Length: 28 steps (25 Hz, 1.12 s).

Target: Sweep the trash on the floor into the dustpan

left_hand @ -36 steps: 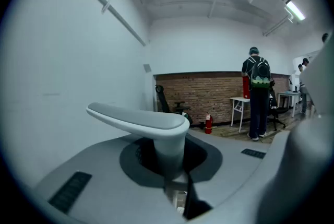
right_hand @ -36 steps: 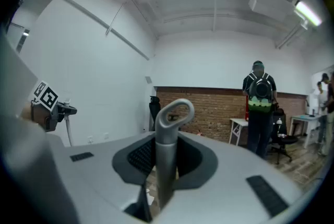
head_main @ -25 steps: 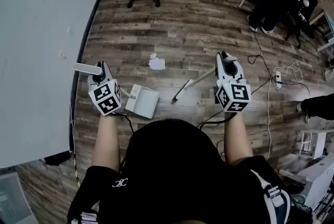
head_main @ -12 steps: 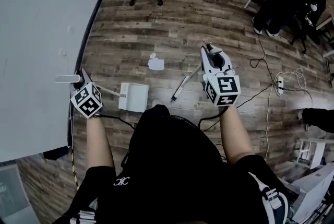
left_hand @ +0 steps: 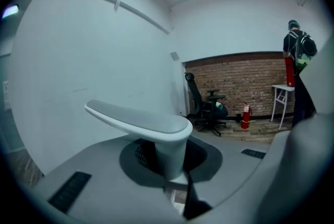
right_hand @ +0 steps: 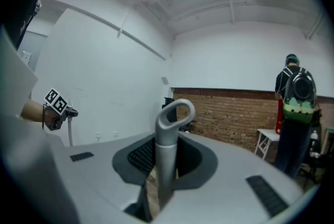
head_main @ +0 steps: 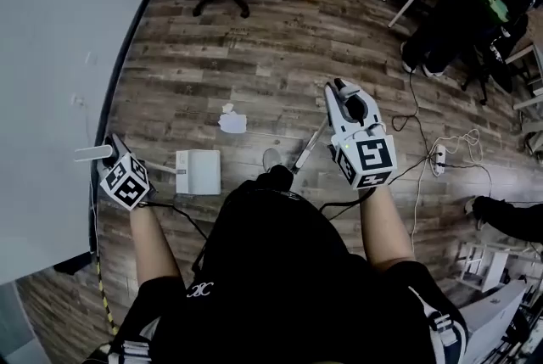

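Left gripper (head_main: 114, 148) — mine, near the wall (head_main: 51, 57); jaws clamped on an upright white handle (left_hand: 156, 126), nothing else between them.

Dustpan (head_main: 198, 173) — owner of that handle; sits low at the floor (head_main: 254, 57), just right of the gripper. Which way its mouth faces I cannot tell.

Trash (head_main: 231, 121) — one crumpled white scrap, loose on the boards beyond the dustpan, apart from both tools. None of it is in the dustpan yet.

Broom (head_main: 305, 152) — slants down from my right side toward the boards near my feet. Its head I cannot make out, but it lies short of the scrap.

Right gripper (head_main: 343, 96) — jaws closed on the broom's grey stem, below its loop (right_hand: 175, 108).

Step in hand, as I judge it: both tools carried and lining up, no sweeping begun. Next I would set the dustpan's lip just beside the scrap. The broom head should then come down on the scrap's far side and draw toward the lip in a short, light stroke, so the paper doesn't skip past.
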{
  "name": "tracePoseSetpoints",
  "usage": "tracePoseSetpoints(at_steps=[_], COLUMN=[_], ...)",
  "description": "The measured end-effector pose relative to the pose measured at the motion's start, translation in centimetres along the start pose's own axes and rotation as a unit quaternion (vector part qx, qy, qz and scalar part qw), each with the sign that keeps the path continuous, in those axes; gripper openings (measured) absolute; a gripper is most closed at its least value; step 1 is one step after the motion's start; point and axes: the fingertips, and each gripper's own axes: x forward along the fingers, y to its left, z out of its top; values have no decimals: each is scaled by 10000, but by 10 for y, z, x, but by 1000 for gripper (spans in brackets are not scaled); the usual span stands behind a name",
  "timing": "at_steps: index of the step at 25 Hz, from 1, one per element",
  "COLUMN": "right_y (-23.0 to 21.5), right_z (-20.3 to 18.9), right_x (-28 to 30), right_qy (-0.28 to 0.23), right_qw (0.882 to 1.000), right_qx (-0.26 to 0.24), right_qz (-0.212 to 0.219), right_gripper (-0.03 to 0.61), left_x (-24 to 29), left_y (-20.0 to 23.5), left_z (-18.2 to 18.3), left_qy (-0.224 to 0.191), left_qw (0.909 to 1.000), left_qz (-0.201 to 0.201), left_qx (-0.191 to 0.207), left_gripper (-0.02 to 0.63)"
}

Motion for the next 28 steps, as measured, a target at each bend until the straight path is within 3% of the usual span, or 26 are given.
tracePoseSetpoints(at_steps=[4,10,17,24,28], right_y=[-43,-106,-94,-33,-1], right_z=[-4,-19,-19,-15,-16], right_x=[35,106,185,274,320], right_qy=[242,628,701,713,654], right_qw=[9993,9972,9906,9702,9533], right_qx=[-197,-140,-245,-447,-552], right_qz=[213,380,1146,2273,2897], right_gripper=[72,72,72,71,69], left_x=[30,60,79,60,56], left_y=[-5,-6,-22,-14,-20], left_z=[-5,-25,-45,-96,-125], left_qy=[326,618,833,1143,1298], left_qw=[9973,9862,9712,9391,9120], left_qz=[637,1370,1844,2597,3039], left_qx=[-132,-692,-1255,-1940,-2432], left_gripper=[46,46,48,49,50])
